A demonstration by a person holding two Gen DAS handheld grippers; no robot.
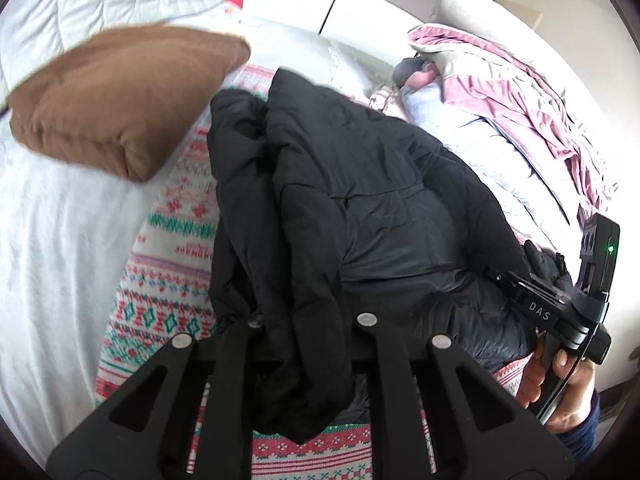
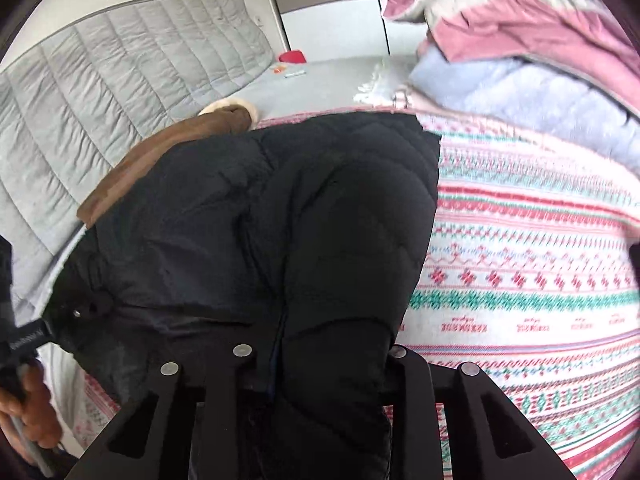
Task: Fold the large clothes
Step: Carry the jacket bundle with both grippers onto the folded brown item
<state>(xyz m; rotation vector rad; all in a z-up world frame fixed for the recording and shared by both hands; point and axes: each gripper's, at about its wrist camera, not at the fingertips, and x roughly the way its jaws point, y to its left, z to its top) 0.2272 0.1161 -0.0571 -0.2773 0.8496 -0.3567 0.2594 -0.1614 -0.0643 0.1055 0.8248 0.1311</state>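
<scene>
On the far left of the left wrist view, white bedding (image 1: 52,220) covers the bed, and a brown cushion (image 1: 120,100) lies on it, its lower corner just over the edge of a patterned blanket (image 1: 160,280) in red, green and white. The black puffer jacket (image 1: 360,200) lies bunched on that blanket, running from the middle of the view down to the left tool (image 1: 308,344), whose fingers are clamped on a thick fold of the jacket's fabric that hangs between them. Further right, the right tool (image 1: 556,304) meets the jacket's far edge, gripped by a bare hand (image 1: 560,384) below it. Beyond the jacket, to the upper right, a pile of clothes (image 1: 520,92) in pink and pale blue rests against a light cushion. In the right wrist view, a grey quilted cover (image 2: 120,92) fills the left, with the brown cushion (image 2: 160,160) touching the jacket's (image 2: 280,220) upper left edge. The right tool (image 2: 320,360) is closed on a bulky puffed section of the jacket that fills the gap between its fingers. To the right the patterned blanket (image 2: 520,280) lies bare, with the clothes pile (image 2: 520,40) above it.
</scene>
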